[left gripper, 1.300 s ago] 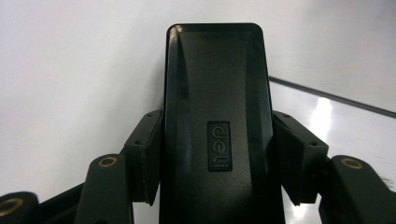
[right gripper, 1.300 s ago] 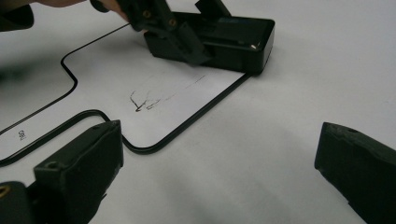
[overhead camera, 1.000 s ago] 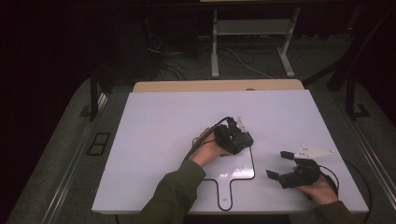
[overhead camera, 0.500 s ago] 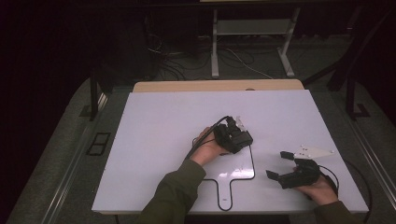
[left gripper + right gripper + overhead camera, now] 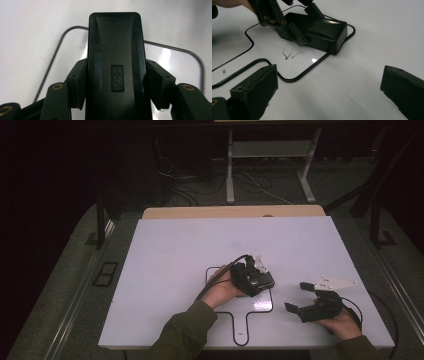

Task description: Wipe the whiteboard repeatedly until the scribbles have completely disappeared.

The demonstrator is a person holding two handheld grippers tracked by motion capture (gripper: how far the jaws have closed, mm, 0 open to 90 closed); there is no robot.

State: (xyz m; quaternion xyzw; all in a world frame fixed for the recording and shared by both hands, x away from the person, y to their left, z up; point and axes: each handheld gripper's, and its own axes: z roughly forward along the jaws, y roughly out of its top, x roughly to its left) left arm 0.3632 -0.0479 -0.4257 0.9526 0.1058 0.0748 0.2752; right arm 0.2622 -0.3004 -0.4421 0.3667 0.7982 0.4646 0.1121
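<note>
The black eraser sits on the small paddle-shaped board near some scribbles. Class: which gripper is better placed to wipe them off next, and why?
Left. The left gripper is shut on the black eraser, close beside the scribbles. The right gripper is open, empty, off the board.

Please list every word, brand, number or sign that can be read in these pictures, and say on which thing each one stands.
"deli": raised brand mark on the black eraser held in the left claw.
Small printed mark near the black outline on the whiteboard, right gripper view: too small to read.
Black marker scribble inside the outline: no readable word.
</note>
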